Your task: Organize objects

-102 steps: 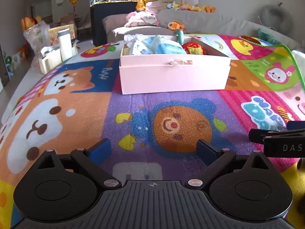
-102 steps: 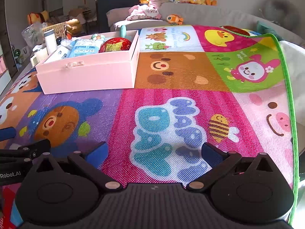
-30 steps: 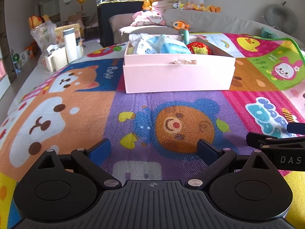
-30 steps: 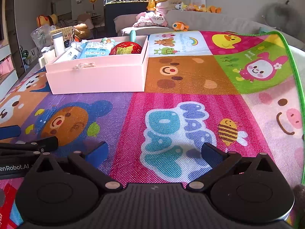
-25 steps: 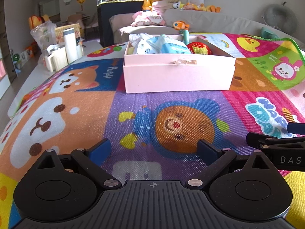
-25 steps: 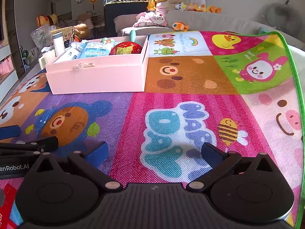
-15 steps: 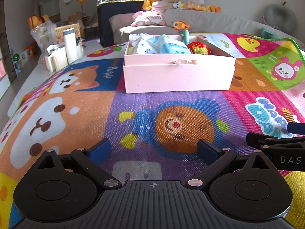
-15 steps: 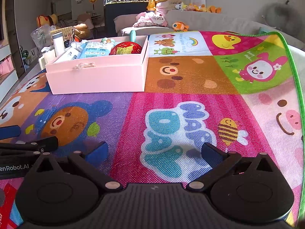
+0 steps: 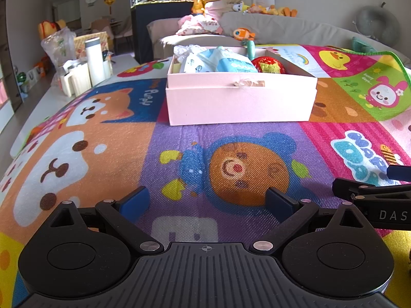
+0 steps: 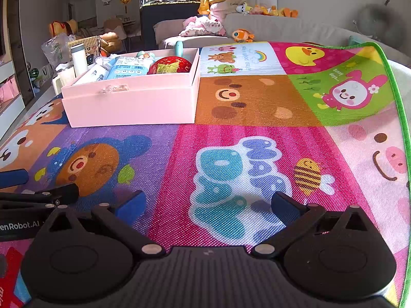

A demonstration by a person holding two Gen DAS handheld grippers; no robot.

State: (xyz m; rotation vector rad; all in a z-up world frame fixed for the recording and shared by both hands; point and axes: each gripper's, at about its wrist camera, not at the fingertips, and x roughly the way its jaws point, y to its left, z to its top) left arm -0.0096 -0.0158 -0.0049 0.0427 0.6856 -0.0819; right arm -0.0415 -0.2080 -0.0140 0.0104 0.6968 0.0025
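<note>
On the far left, past the edge of the play mat (image 9: 108,151), a white bottle (image 9: 94,60) stands among bags and containers on the floor. The left gripper (image 9: 205,200) hovers low over the purple bear panel, its blue-padded fingers spread wide with nothing between them. Ahead of it, well apart across bare mat, sits the pink box (image 9: 241,100), open-topped and holding a blue wipes pack (image 9: 231,63), a red ball (image 9: 268,64) and other small items that are hard to make out. The right gripper (image 10: 205,206) rests just beside the left one, over the pink lettered panel, also wide open and empty. To its right the mat lies bare as far as its green edge (image 10: 397,97), which lies on the grey sofa (image 10: 295,30).
</note>
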